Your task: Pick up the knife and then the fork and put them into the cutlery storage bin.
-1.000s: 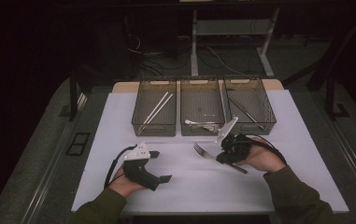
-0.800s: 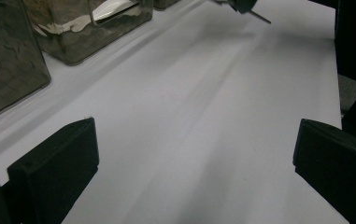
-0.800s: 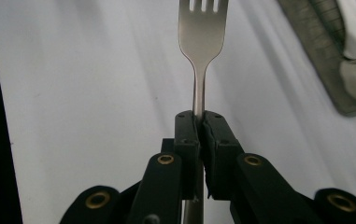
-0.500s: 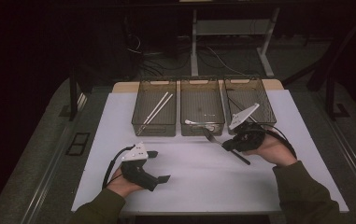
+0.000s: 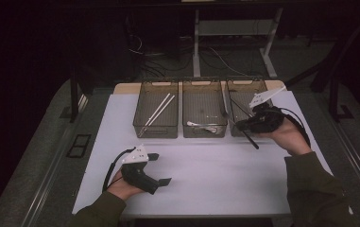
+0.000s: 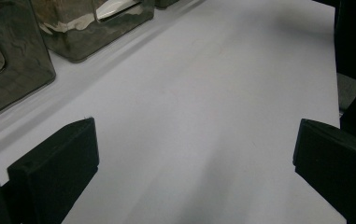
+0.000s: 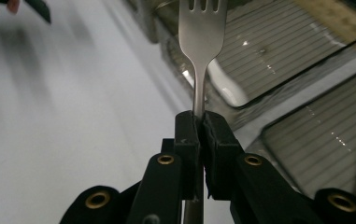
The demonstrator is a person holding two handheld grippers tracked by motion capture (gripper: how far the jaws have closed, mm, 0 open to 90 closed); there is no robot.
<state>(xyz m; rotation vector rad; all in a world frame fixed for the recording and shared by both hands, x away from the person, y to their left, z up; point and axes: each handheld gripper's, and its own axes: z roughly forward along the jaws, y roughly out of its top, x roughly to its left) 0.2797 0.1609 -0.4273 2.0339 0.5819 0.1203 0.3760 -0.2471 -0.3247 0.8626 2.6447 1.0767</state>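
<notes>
At the near edge of the white table [image 5: 206, 175], the left gripper [image 5: 161, 169] rests low on the sheet in the person's left hand [image 5: 121, 184], pointing across the table toward the right; its two black jaws stand wide apart with only bare white surface between them, as the left gripper view makes plain, and a cable loops from its body back toward the sleeve. Farther up and to the right, the right gripper [image 5: 238, 124] is held above the table in the person's right hand [image 5: 288, 137], a grey three-cornered plate on top of it. Its jaws are pressed nearly together on the handle of a metal fork [image 7: 202, 51]: in the right gripper view the pads pinch the thin neck of the handle, the tines point away from the camera toward the bins, and the handle's tail sticks out behind the jaws, slanting down toward the table in the high view. Beyond the grippers, three clear bins stand side by side along the far edge of the sheet: the left bin [image 5: 156, 132] holds pale chopsticks [image 5: 158, 111] lying slantwise, the middle bin [image 5: 204, 132] holds a pale spoon [image 5: 201, 125] near its front wall, and the right bin [image 5: 244, 87] sits just behind the lifted fork.
</notes>
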